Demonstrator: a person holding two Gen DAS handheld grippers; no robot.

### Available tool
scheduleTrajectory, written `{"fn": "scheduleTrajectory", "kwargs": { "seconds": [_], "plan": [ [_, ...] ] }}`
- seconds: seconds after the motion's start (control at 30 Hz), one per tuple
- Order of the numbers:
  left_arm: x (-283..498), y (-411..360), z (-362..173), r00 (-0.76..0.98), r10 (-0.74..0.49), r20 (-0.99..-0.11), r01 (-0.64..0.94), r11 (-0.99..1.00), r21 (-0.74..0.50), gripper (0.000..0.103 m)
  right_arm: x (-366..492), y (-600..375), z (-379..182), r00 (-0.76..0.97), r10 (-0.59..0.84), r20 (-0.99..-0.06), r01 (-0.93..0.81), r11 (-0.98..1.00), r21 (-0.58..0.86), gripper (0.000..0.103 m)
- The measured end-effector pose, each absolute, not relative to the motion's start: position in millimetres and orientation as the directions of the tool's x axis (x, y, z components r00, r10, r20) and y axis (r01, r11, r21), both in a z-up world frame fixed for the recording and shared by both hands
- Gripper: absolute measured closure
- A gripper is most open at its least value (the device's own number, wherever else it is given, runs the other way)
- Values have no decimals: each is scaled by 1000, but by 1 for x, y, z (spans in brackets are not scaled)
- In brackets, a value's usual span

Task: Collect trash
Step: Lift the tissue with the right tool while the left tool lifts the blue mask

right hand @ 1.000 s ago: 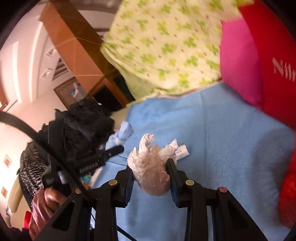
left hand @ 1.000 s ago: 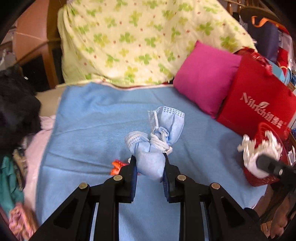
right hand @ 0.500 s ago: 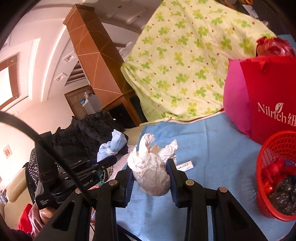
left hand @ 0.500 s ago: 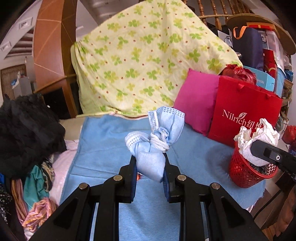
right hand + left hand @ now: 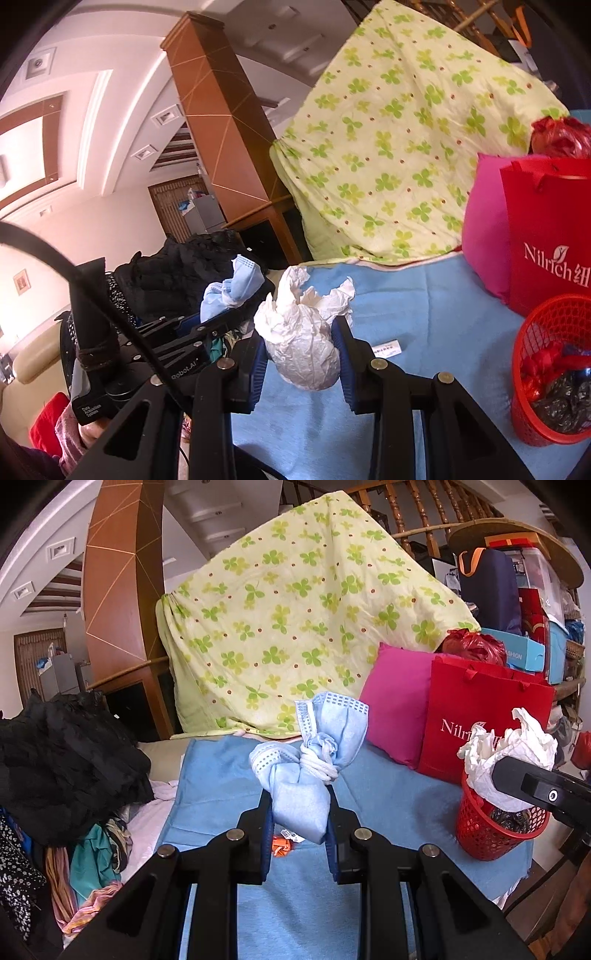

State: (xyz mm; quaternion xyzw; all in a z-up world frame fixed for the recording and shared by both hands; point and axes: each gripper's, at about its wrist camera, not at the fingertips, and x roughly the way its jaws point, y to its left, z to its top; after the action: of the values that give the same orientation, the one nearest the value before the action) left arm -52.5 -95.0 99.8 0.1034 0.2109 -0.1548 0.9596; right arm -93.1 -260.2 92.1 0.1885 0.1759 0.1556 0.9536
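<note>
Trash fills both grippers: the left gripper (image 5: 300,821) has its jaws clenched on a knotted blue face mask (image 5: 308,768) at frame centre, above the blue blanket (image 5: 229,775). Right of it, the right gripper (image 5: 300,356) clamps a crumpled white tissue (image 5: 303,339). At the right edge stands the red basket (image 5: 546,325).

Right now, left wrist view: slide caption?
Left claw grips a knotted blue face mask above the blue blanket, red basket nearby.
</note>
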Motion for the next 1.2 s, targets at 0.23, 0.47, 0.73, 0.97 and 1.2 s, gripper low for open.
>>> {"fn": "scheduleTrajectory", "kwargs": {
  "seconds": [0.23, 0.47, 0.73, 0.97, 1.2],
  "plan": [
    [-71, -95, 109, 874, -259, -412, 342, 929, 143, 78, -105, -259, 101, 892, 374, -256, -251, 878, 408, 67],
    [-84, -92, 116, 879, -270, -392, 351, 924, 151, 78, -118, -261, 111, 903, 364, -227, -255, 882, 397, 67],
    [-90, -95, 118, 882, -271, -386, 353, 922, 160, 78, -126, -264, 115, 910, 356, -211, -254, 883, 395, 67],
    [-94, -100, 118, 880, -274, -387, 364, 914, 181, 78, -129, -275, 111, 913, 352, -204, -245, 876, 415, 67],
    [-95, -108, 117, 876, -280, -393, 378, 904, 198, 78, -134, -285, 108, 920, 335, -202, -222, 872, 436, 67]
  ]
}}
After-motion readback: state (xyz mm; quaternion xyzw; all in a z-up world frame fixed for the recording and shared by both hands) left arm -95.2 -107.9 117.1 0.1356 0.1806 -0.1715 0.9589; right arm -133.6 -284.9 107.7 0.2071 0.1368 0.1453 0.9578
